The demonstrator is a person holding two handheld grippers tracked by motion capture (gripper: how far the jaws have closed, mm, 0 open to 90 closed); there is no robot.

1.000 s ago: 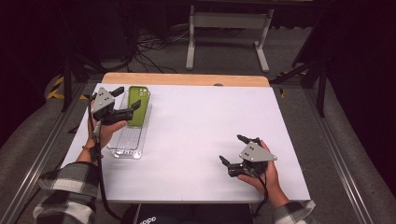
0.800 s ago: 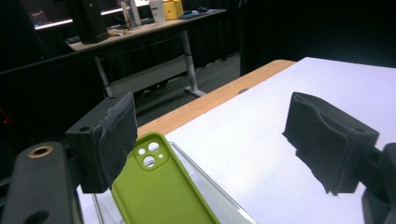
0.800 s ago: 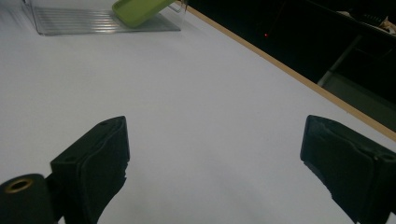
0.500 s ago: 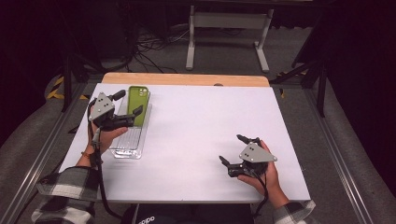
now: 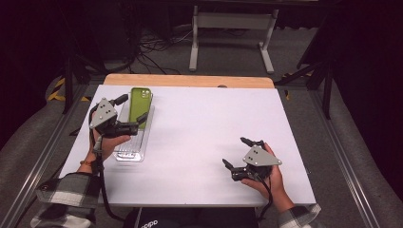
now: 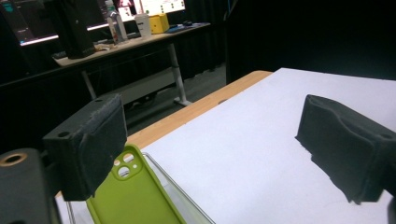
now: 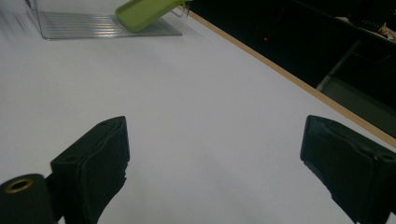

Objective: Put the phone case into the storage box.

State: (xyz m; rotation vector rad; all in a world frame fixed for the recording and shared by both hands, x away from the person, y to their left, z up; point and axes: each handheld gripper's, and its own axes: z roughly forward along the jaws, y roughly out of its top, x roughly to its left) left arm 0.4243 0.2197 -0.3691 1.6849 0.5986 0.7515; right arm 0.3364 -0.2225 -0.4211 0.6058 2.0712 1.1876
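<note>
The right tool (image 5: 237, 154) rests low on the near right of the white worktop (image 5: 204, 128), its jaws spread wide with nothing between them, well apart from everything else. The left tool (image 5: 130, 109) hovers at the near left, over a clear ribbed tray (image 5: 130, 152); its jaws have just been opening and now stand wide apart, gripping nothing. Just beyond and slightly to the side of its pads lies the green phone case (image 5: 140, 103), its far end propped on the tray's far rim so it tilts, camera cut-out farthest from the person. The case's long axis runs away from the person, in line with the tray. In the left gripper view the case (image 6: 135, 196) sits below the left-hand pad (image 6: 88, 149), not between the two, so the left tool is plainly the nearer one for any coming grasp
</note>
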